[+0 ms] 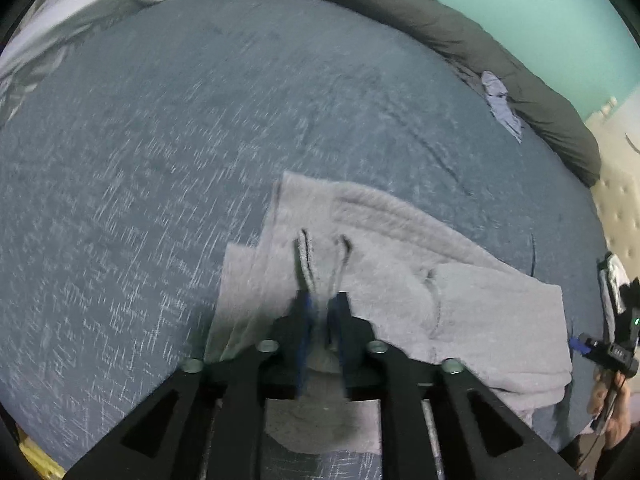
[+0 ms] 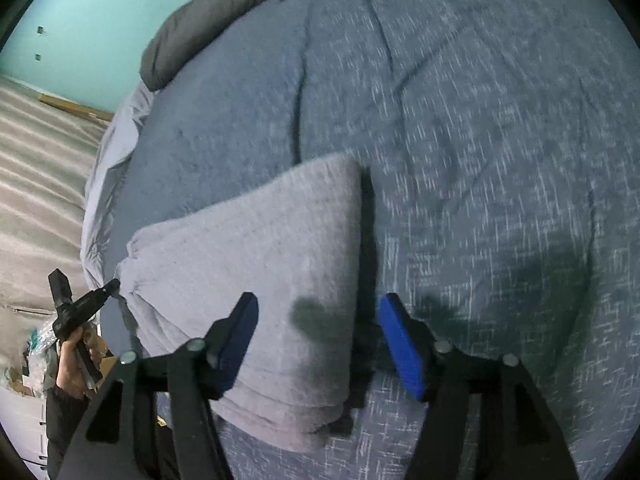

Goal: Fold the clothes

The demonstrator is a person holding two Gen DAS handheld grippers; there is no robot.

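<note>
- A grey garment (image 1: 400, 264), seemingly sweat shorts with two drawstrings (image 1: 320, 264), is being carried by the bed (image 1: 160, 120), close to its near edge, on a blue-grey bedspread.
- In the left wrist view several stacked layers are being shown at the garment's left side, so at least one fold is judged to be done already; the drawstring end is being left uncovered.
- In the right wrist view the garment (image 2: 248, 264) is being seen as a thick, rounded bundle with layered edges, not yet a flat, squared packet; a final fold and some smoothing are judged to be left.
- The left gripper (image 1: 322, 320) is being held over the waistband end, its fingers (image 1: 305, 316) standing close together with a narrow gap; the drawstrings are lying just in front of the tips, and whether cloth is being pinched cannot be told.
- The right gripper (image 2: 320, 344) is being held with its fingers (image 2: 400, 344) spread wide, nothing being pressed between them.
- The garment's right-hand edge is being straddled: one finger is hanging over the cloth, the other over bare bedspread beside it.
</note>
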